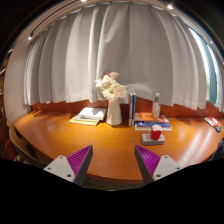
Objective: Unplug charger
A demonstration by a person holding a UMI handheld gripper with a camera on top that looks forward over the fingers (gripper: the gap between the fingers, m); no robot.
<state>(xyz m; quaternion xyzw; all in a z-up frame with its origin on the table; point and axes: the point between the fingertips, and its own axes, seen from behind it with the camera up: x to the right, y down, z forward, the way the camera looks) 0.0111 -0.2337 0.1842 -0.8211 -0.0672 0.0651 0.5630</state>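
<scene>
Currently: hand-held gripper (112,166) wide open, holding nothing, above near edge of desk (100,140). Well beyond fingers: flowers in vase (112,95), bottle (156,105), stacked books (152,123). Charger not discernible; direction from gripper cannot be told.

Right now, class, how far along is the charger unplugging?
Nothing looks done. The claw is open and empty, above the wooden table, short of the flower vase and books. No charger or socket is visible; finding, gripping and pulling it all remain.
</scene>
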